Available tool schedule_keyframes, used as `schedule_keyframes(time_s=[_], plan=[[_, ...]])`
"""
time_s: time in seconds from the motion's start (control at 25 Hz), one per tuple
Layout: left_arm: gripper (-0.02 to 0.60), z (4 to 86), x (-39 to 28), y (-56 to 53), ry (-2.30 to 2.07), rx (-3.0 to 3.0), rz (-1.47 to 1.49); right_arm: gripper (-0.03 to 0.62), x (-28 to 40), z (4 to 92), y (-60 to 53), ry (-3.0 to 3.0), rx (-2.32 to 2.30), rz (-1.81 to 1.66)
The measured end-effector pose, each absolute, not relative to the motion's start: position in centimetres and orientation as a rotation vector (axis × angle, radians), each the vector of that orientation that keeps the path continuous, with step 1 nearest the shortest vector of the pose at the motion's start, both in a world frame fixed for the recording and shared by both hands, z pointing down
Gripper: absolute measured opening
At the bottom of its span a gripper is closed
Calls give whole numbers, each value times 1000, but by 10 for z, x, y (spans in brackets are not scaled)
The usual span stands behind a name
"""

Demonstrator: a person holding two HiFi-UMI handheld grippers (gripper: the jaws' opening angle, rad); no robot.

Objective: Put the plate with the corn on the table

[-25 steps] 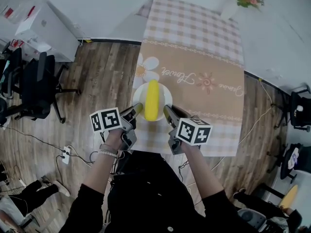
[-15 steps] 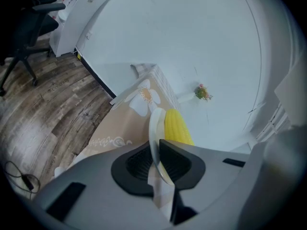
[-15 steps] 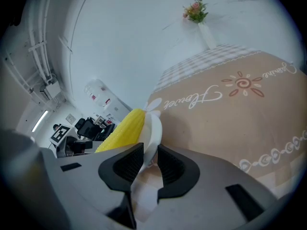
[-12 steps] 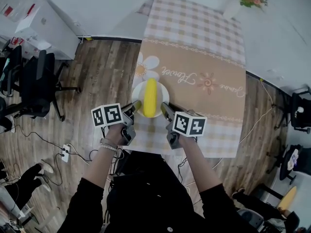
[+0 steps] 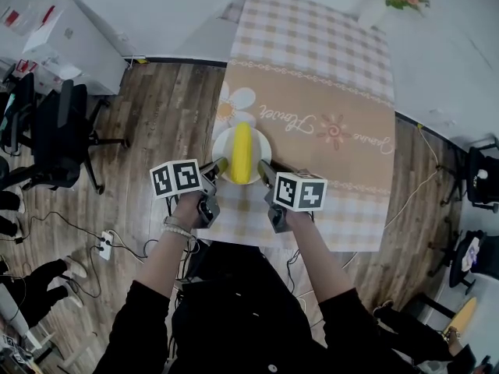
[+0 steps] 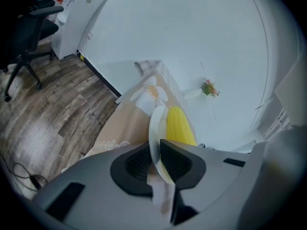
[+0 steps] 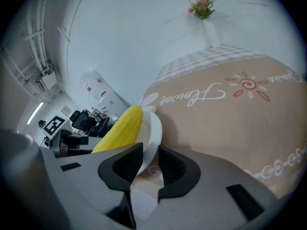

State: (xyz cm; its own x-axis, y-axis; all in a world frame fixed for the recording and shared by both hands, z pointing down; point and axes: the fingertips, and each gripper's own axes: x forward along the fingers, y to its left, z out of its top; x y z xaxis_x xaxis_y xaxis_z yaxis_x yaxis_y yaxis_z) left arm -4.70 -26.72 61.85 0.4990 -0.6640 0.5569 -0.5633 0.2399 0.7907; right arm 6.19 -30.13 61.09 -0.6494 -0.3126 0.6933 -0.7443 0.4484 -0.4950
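the plate (image 5: pixel 221 142) with the corn (image 5: pixel 242 153) looks set on the table (image 5: pixel 327 100); the left gripper (image 5: pixel 221 164) clamps its rim, the right gripper (image 5: pixel 263 167) is opening around it, leaving only release.

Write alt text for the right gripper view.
The jaws of the right hand-held gripper are opening around the rim of a white plate carrying a yellow corn cob, on a tan flower-print tablecloth. At the table's far end stand pink flowers.
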Motion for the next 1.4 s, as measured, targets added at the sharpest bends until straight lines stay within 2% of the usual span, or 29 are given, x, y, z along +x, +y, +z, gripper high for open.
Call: schedule_keyframes(time_s=[0.72, 0.92, 1.4], plan=[[74, 620, -41, -269, -1157, 1412, 103, 140, 66, 620, -306, -2131, 917, 1051], [81, 620, -38, -269, -1158, 1430, 165, 150, 69, 618, -309, -2112, 904, 878], [92, 618, -42, -263, -1160, 1449, 160, 150, 69, 619, -309, -2104, 903, 823]])
